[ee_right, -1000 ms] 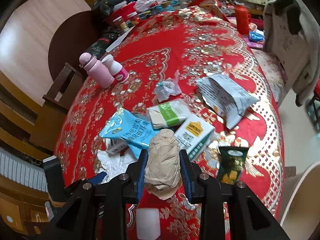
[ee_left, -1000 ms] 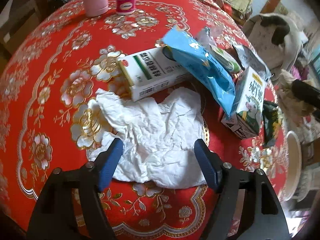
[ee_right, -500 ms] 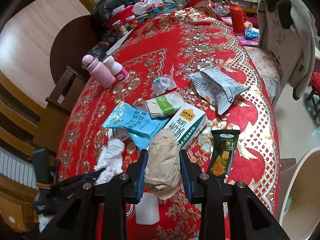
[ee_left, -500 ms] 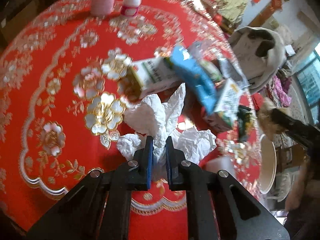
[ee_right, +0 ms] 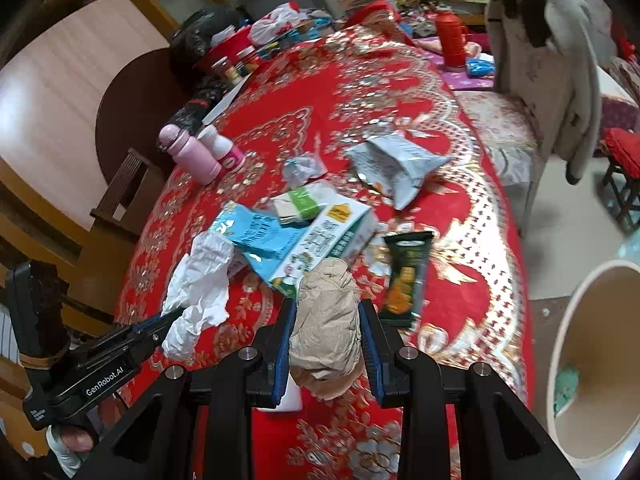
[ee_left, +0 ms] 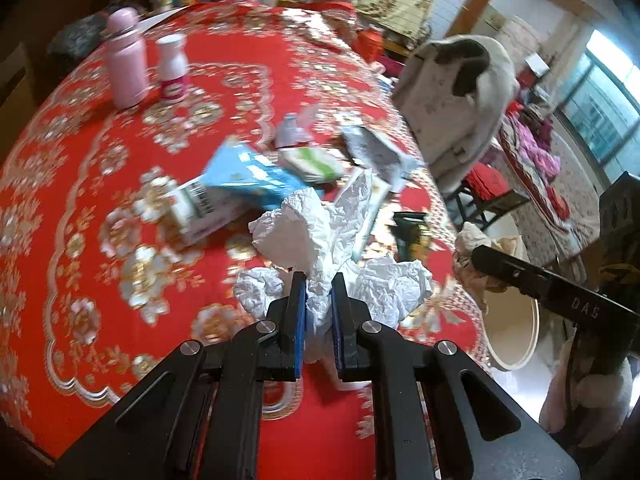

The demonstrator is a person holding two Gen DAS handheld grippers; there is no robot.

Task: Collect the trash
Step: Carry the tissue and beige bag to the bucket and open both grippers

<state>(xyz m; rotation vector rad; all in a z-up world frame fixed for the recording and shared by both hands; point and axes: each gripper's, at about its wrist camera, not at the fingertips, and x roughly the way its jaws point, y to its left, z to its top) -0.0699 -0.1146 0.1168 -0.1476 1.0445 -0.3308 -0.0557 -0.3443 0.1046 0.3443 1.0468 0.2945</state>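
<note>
Left gripper [ee_left: 319, 280]: fingers clamped on white crumpled tissue [ee_left: 316, 236], lifted off the red desk [ee_left: 80, 208]. Right gripper [ee_right: 327, 308]: fingers clamped on brown paper wad [ee_right: 326, 320], near desk edge. Milk carton [ee_right: 324, 240], blue wrapper [ee_right: 256, 232], green snack pack [ee_right: 406, 280]: on desk. Bin [ee_right: 576, 340]: right, on the floor.

Red floral tablecloth [ee_right: 400, 92] is the anchor here. On its far left side stands a pink bottle [ee_right: 188, 155] with a small white bottle [ee_right: 224, 148] touching it. Past its far right edge, a red thermos [ee_right: 450, 40] and a coat [ee_right: 548, 60] draped on a chair.
</note>
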